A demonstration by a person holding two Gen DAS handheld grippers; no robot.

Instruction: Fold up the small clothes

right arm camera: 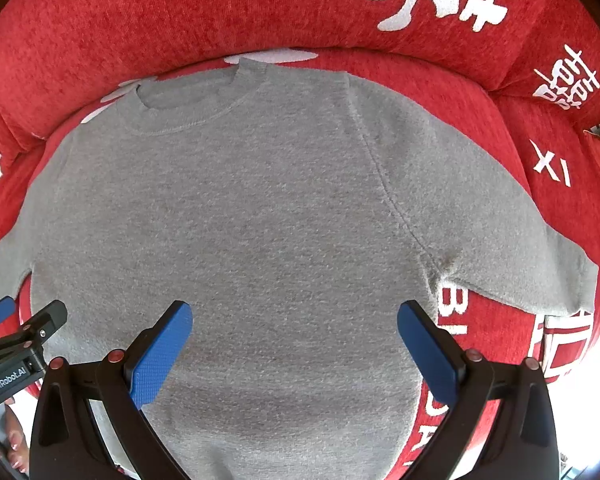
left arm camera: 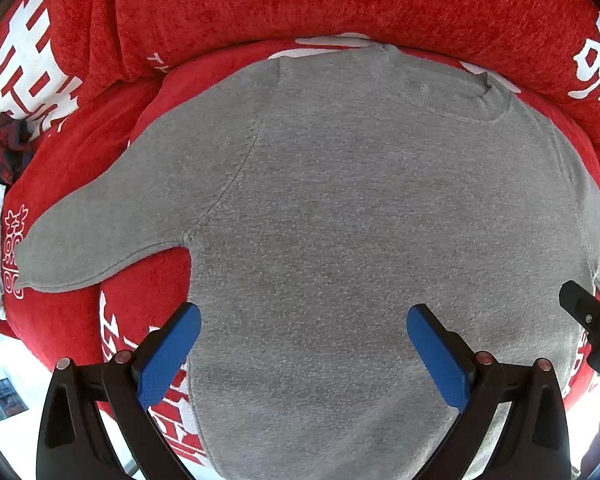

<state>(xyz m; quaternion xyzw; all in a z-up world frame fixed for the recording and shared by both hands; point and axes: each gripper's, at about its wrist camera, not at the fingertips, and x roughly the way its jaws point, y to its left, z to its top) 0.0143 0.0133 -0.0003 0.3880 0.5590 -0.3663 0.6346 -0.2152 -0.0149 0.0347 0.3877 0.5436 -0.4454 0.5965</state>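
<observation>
**Grey tee laid flat, both tools wide, no fold begun**

Red chenille sofa cover with white printed characters (left arm camera: 340, 4) fills the background; seat w/ padded back behind gives a broad soft bed for folding. On it the grey short-sleeved knit T-shirt (left arm camera: 360, 208) lies spread face-up, collar toward the back cushion, both sleeves out to the sides, prob. so edges are easy to reach. Left gripper (left arm camera: 304, 340) hovers over the hem area nr the shirt's left side seam, blue pads parted, holding nothing. Right gripper (right arm camera: 294, 336) likewise over the lower body, jaws apart, empty. Judgement: start pose; sleeve or side fold likely next.
</observation>
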